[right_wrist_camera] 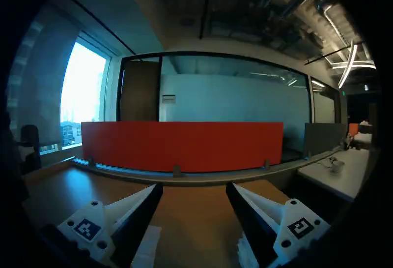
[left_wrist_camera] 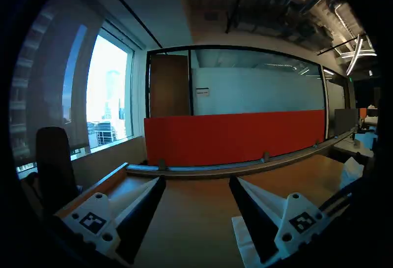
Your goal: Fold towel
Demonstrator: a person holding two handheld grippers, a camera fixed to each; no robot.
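The left hand-held gripper and the right hand-held gripper are hovering level and low above a wooden tabletop, both pointing straight ahead at a red divider running along its far edge. The left one is sitting released, its two fingers standing wide apart with bare wood between them and nothing in their grasp. A corner of the white towel is lying flat on the tabletop under its right-hand finger, at the bottom of the left gripper view. The right one is likewise spread and gripping nothing. In the right gripper view the towel's pale edges are showing beneath both fingers, close to the camera. A bright window is glowing at left — a dark chair is standing below it.
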